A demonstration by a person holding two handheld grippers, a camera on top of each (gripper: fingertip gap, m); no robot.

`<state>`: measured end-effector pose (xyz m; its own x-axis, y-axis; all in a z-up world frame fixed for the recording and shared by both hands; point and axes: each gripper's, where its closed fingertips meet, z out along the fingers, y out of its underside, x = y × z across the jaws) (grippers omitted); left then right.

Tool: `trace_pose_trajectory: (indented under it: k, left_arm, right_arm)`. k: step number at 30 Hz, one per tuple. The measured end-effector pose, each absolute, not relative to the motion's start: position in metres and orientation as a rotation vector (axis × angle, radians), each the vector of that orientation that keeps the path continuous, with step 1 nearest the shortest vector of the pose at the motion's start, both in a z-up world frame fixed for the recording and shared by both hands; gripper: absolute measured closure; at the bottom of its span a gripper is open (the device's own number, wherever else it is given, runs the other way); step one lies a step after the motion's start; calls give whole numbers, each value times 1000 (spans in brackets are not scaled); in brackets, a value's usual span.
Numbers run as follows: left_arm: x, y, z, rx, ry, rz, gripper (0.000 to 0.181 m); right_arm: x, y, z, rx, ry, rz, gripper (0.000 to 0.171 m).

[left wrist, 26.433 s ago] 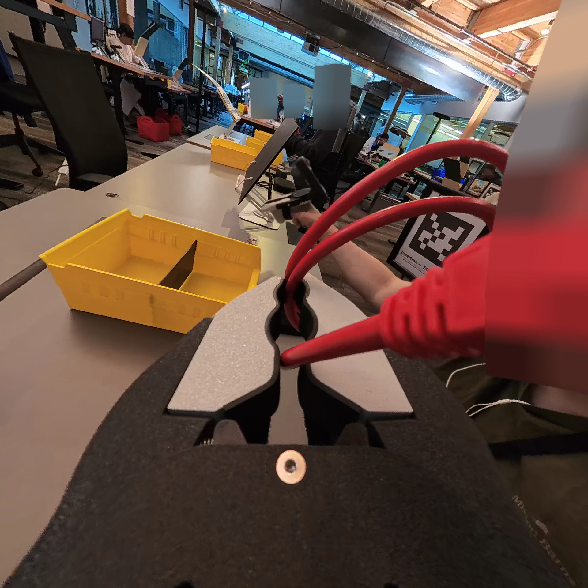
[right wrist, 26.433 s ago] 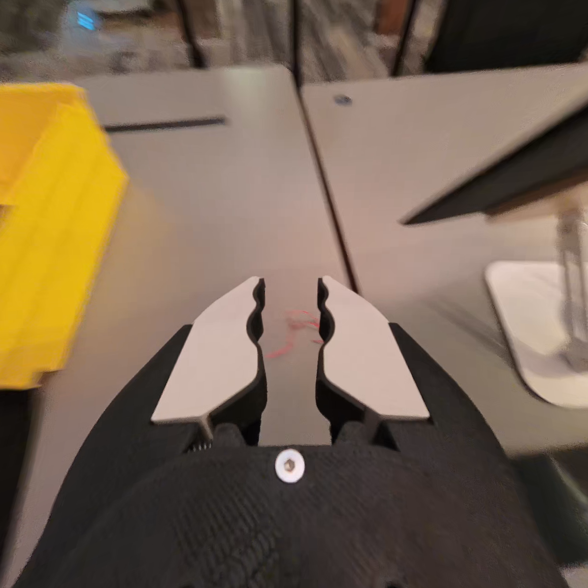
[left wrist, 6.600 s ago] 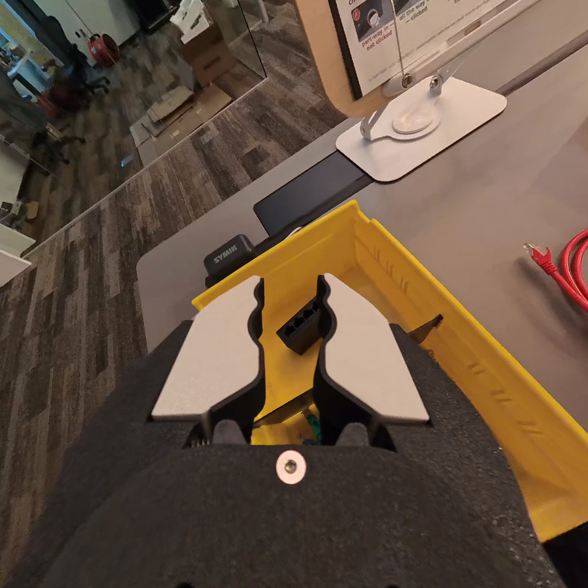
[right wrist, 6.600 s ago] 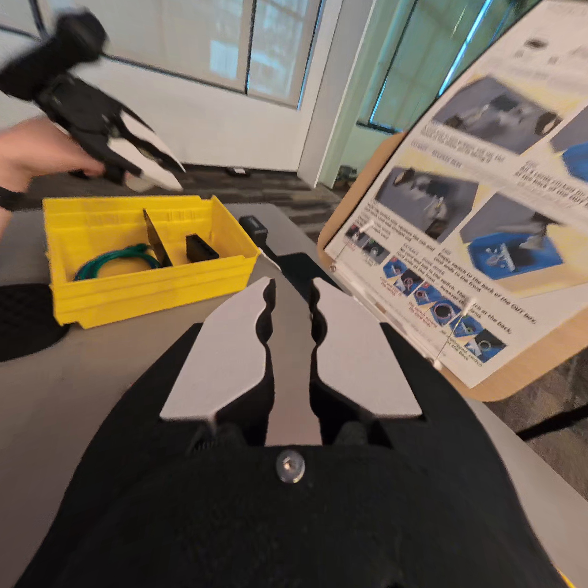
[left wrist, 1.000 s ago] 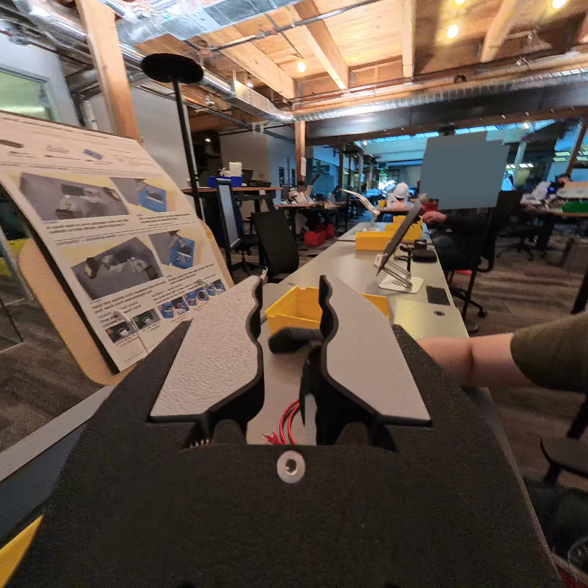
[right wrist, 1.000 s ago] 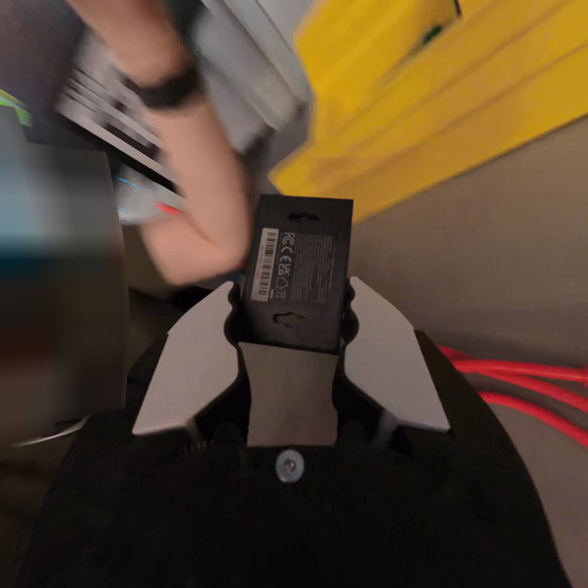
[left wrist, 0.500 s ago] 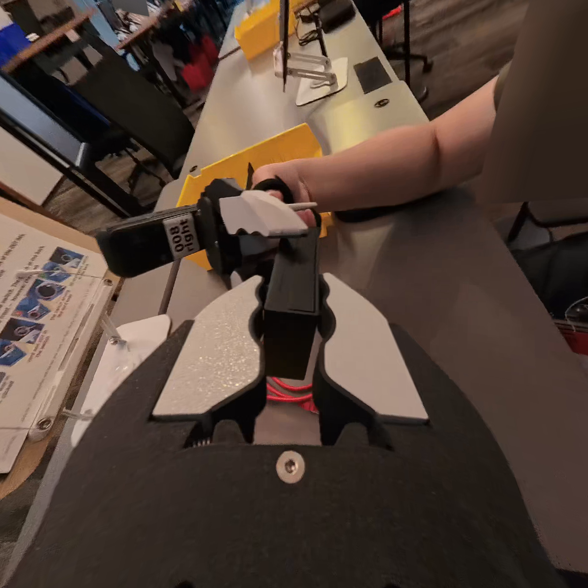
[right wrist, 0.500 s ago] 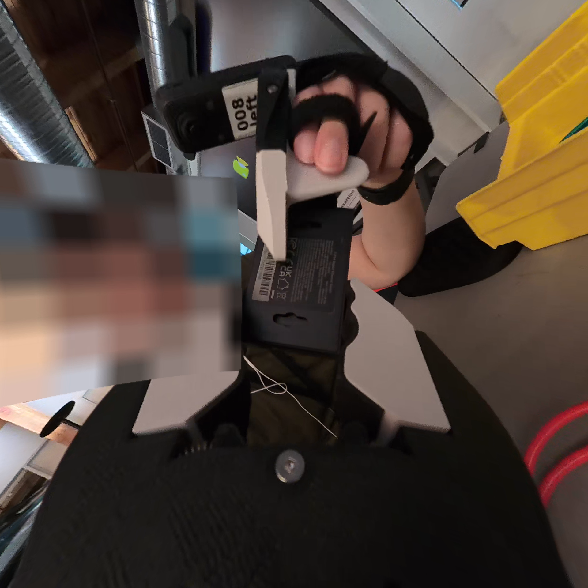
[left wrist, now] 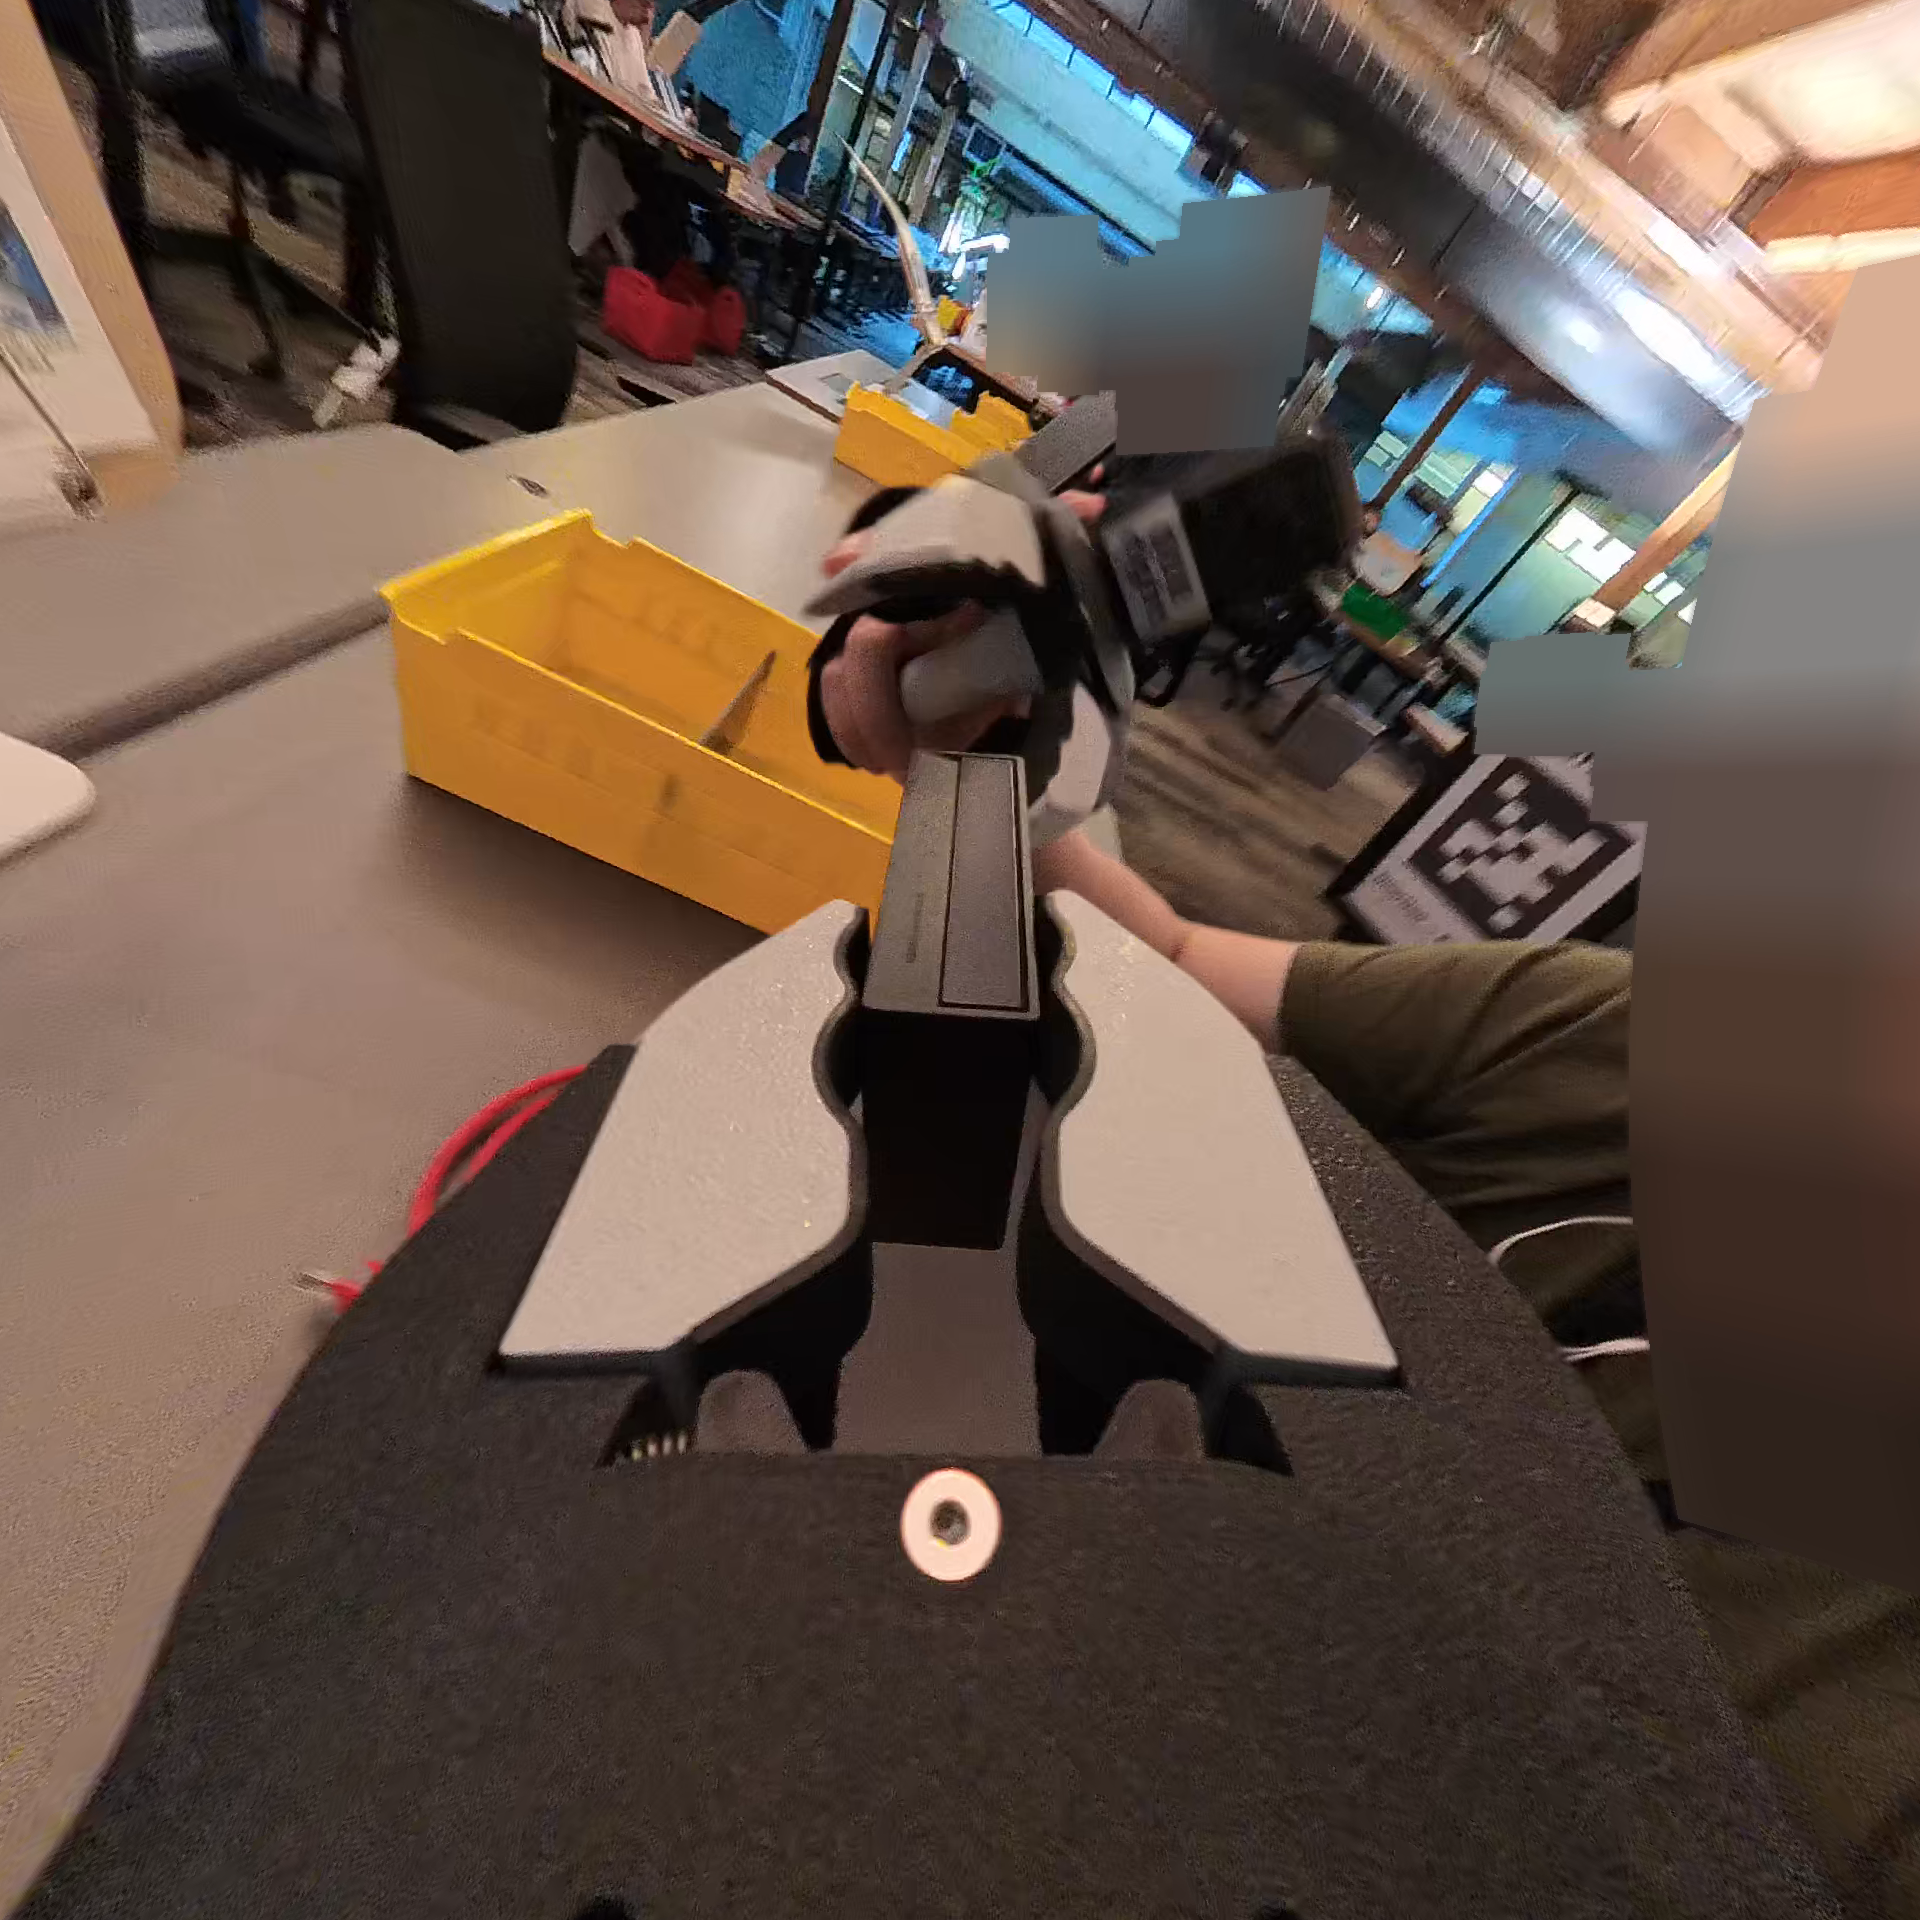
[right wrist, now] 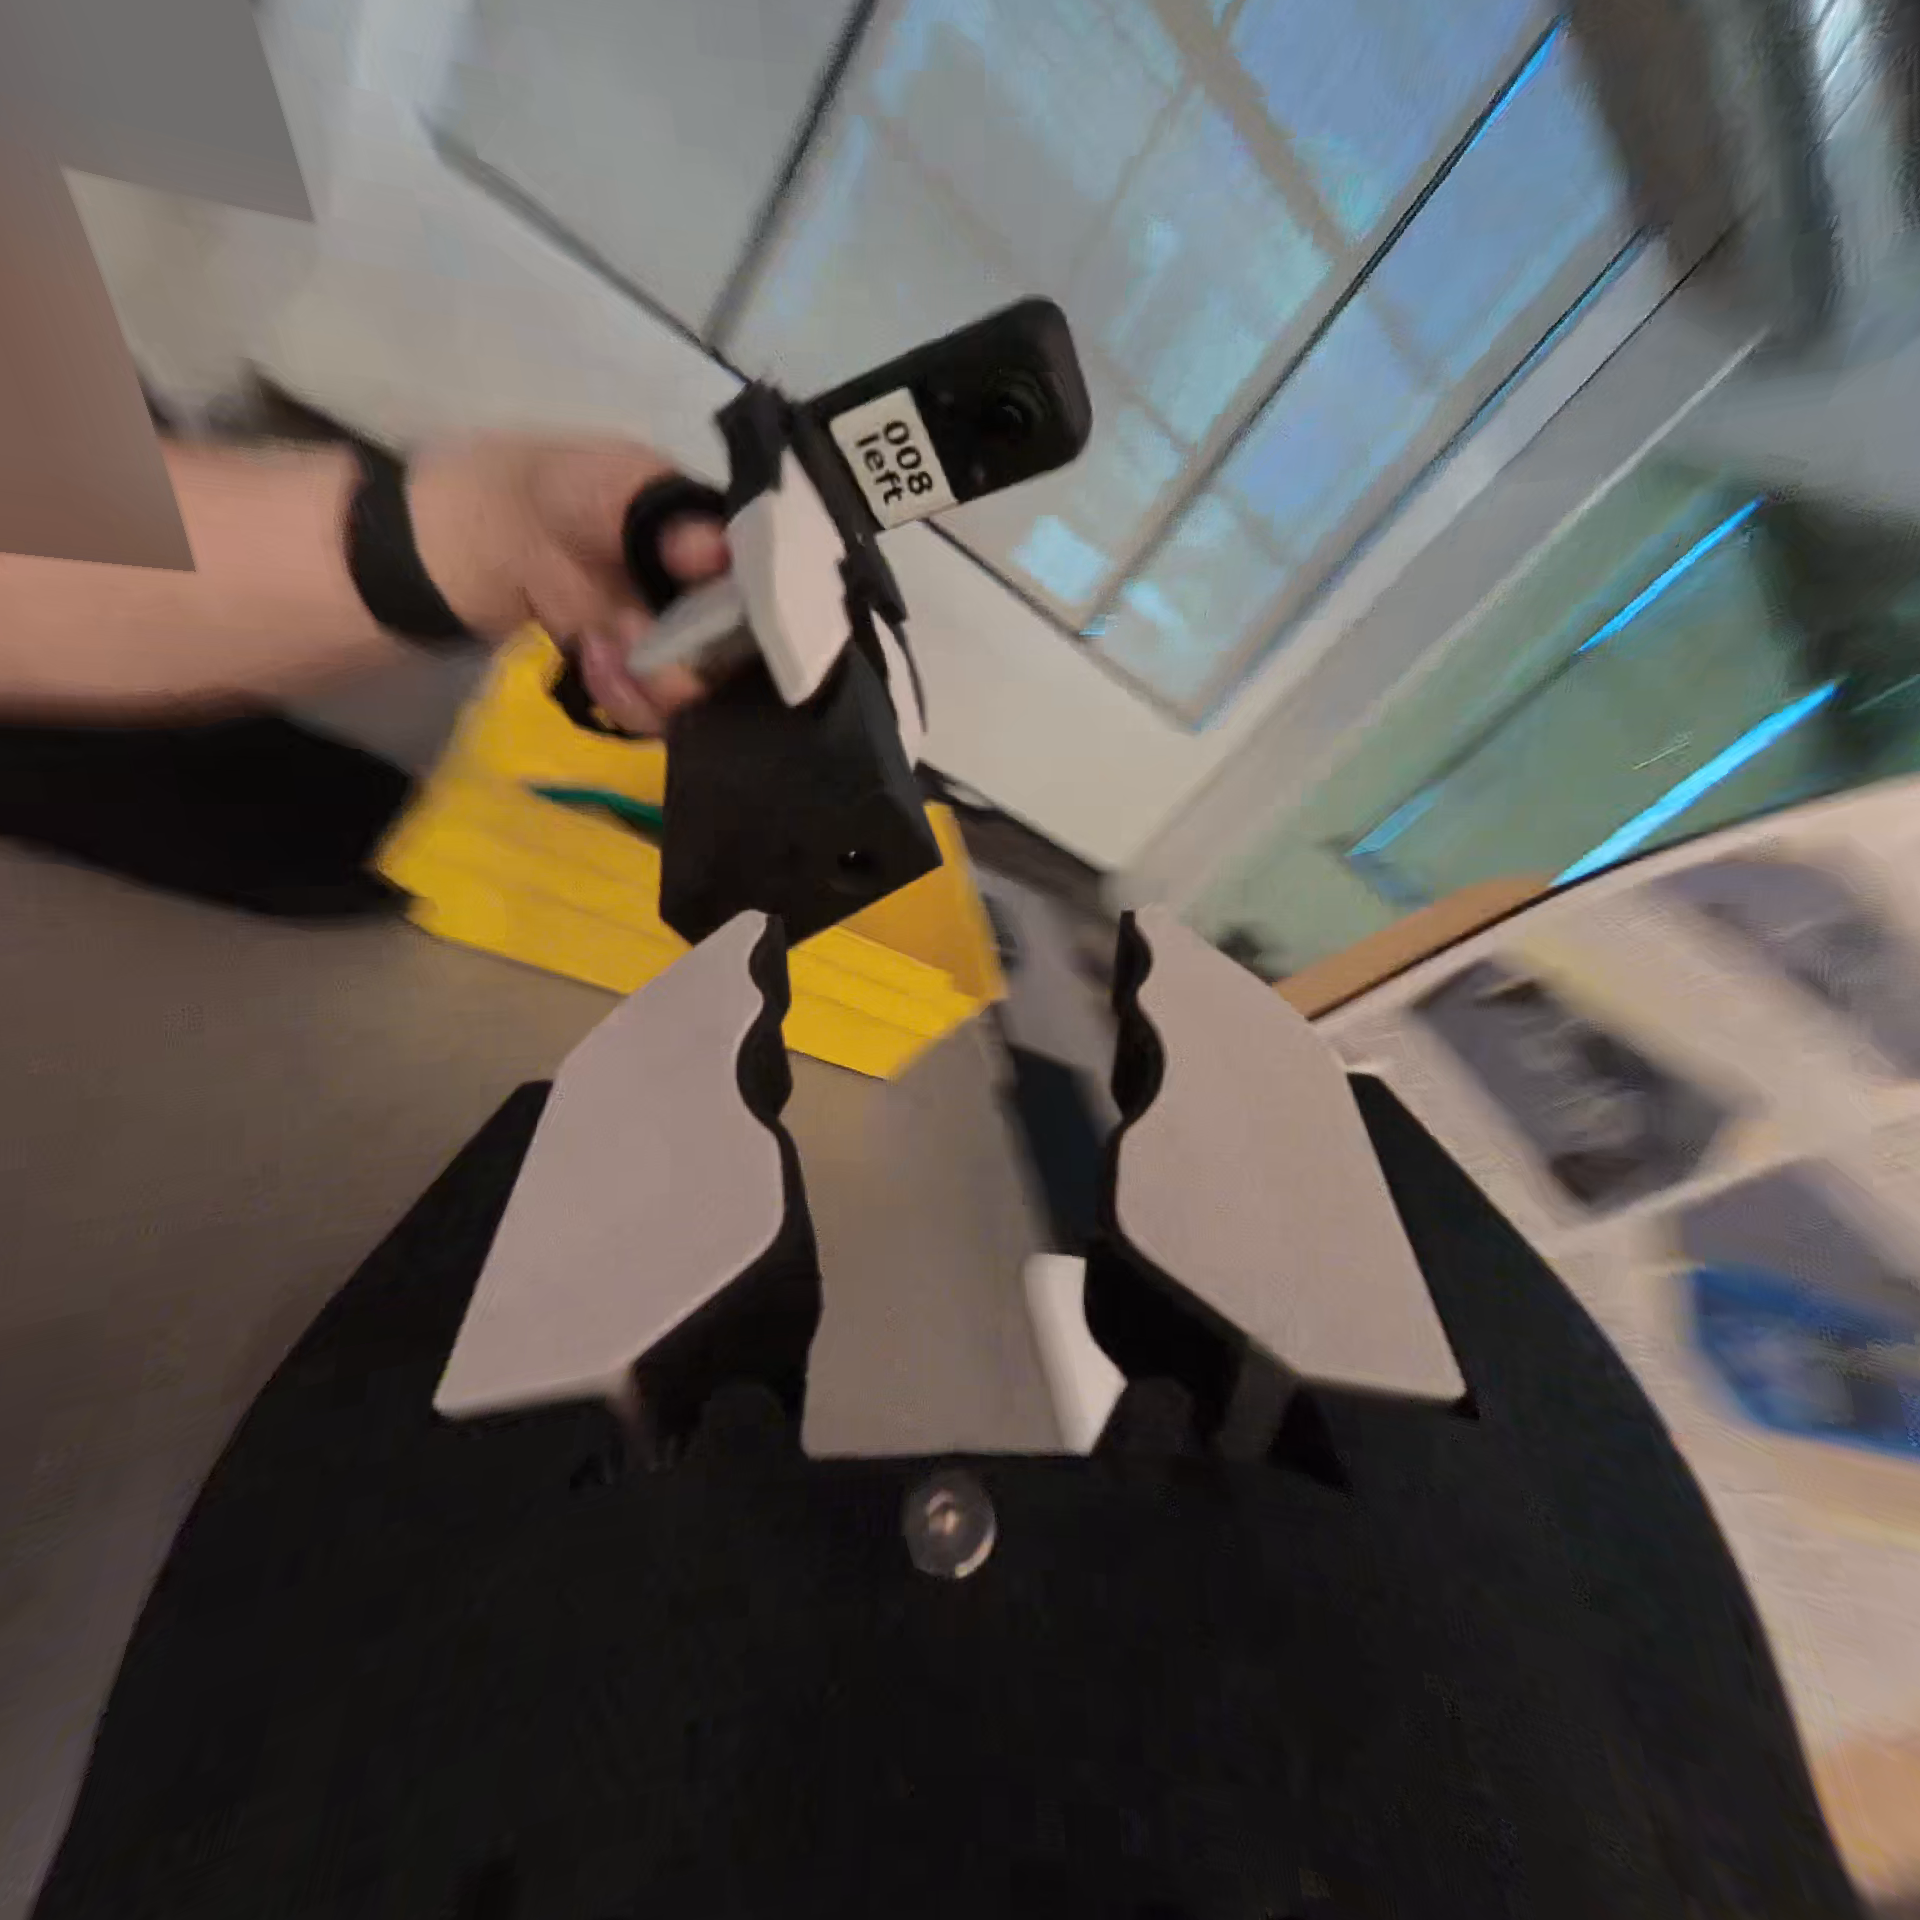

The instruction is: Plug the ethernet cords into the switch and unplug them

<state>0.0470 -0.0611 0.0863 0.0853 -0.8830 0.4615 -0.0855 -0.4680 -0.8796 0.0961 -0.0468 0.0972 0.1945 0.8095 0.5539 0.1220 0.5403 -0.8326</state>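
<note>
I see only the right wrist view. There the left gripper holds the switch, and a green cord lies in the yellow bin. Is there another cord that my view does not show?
Observer: Yes. In the left wrist view a red cord lies on the table, to the left of the left gripper.
Operator: Is its plug free?
Observer: One plug lies bare on the table beside the gripper's body, which hides the rest of the cord.
Operator: How is the switch held?
Observer: Both fingers clamp its narrow sides, and about half of it sticks out past the tips.
</note>
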Motion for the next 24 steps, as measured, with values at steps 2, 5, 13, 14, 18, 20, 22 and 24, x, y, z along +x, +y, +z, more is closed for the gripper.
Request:
trace_pose_trajectory:
  k: [2,5,13,14,18,20,22,24]
  left_arm:
    - [45,-58,84,-1719,899,-1561,152]
    - [42,-52,78,-1776,836,-1639,152]
    - [46,-61,71,-1835,829,-1830,152]
    - [48,-62,68,-1850,831,-1840,152]
    - [52,-61,67,-1846,783,-1959,152]
    - [53,-58,68,-1832,775,-1973,148]
    - [52,-61,74,-1792,820,-1970,137]
    - [46,-60,86,-1698,864,-1897,135]
  right_arm:
    - [93,-57,94,-747,-1362,264,113]
    - [80,-61,78,-638,-1444,-36,108]
    - [63,-63,66,-328,-1371,-439,106]
    - [62,-65,65,-300,-1368,-454,109]
    - [57,-74,60,-220,-1373,-490,130]
    - [58,-73,60,-246,-1381,-483,139]
    - [61,-74,62,-282,-1393,-413,143]
    - [67,-72,67,-375,-1410,-297,143]
